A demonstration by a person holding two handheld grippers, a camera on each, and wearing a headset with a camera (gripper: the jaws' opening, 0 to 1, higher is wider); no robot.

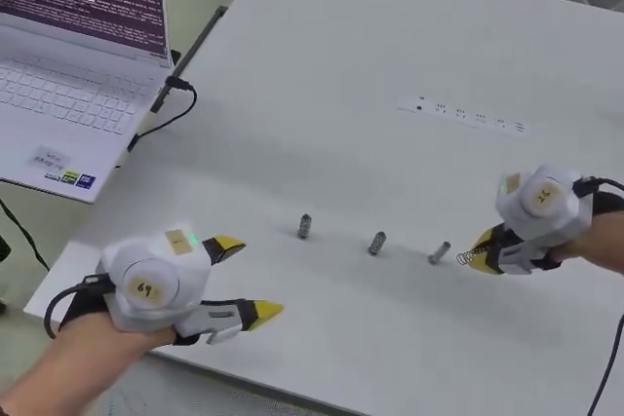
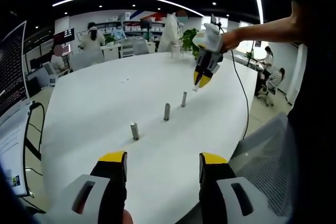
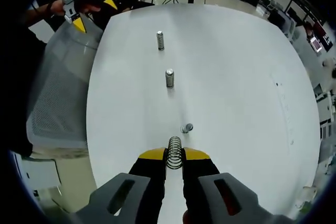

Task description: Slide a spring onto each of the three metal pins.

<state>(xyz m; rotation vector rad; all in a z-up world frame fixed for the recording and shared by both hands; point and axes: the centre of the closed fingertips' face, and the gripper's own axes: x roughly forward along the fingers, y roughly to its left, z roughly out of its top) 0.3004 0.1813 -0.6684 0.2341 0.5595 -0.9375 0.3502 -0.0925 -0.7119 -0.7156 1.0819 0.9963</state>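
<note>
Now the right gripper [image 3: 174, 157] pinches a spring [image 3: 174, 149] just beside the bare pin [image 3: 187, 128] on the counter [image 1: 390, 46]. The left gripper [image 1: 249, 278] is spread apart, empty. The words on the laptop [image 1: 78, 46] are too small to read.

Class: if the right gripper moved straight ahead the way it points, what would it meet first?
Probably the bare pin just ahead of the spring that the right gripper holds, though the pin sits slightly off the line and depth is unclear.
</note>
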